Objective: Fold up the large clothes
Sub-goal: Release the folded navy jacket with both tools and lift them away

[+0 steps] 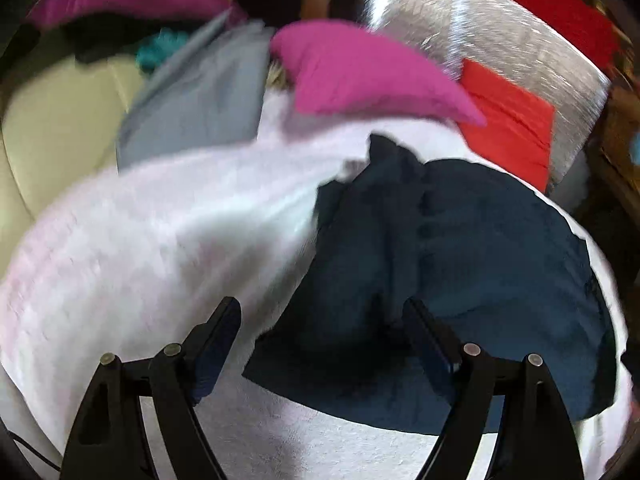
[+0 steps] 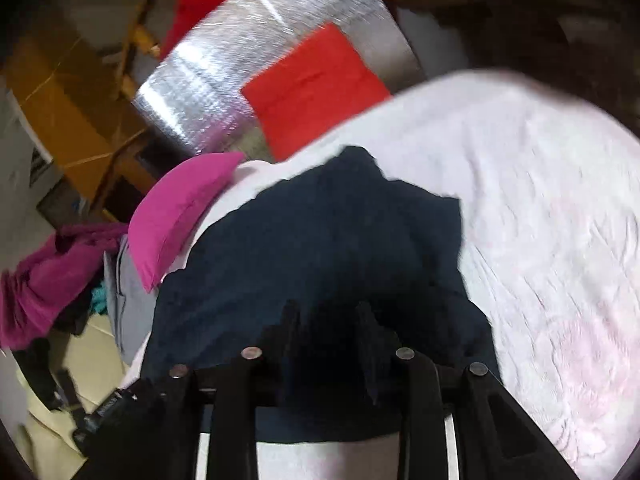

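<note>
**Operator:** Nearest my left camera are the two black fingers of the left gripper [image 1: 320, 320], spread wide apart. The navy garment [image 1: 460, 264] lies under and between them, but neither pad presses on it, so that hand has let go.

**Partner:** And the right side?

**Operator:** The right gripper [image 2: 326, 320] has its fingers much closer together, sunk into a bunched fold of the same navy garment [image 2: 320, 232]. I read it as pinching the cloth, though the dark fabric against black fingers is blurred.

**Partner:** Where does the garment sit?

**Operator:** Crumpled on a white sheet [image 1: 140, 248] that covers the work surface. Past it, at the sheet's far edge, lies a magenta cloth [image 1: 360, 76], with a folded red cloth [image 1: 508, 120] beside it on a shiny silver surface [image 1: 500, 28]. A grey garment [image 1: 200, 108] lies left of the magenta one.

**Partner:** Anything else?

**Operator:** More magenta fabric [image 2: 44, 280] is heaped off the sheet's left edge in the right view.
</note>
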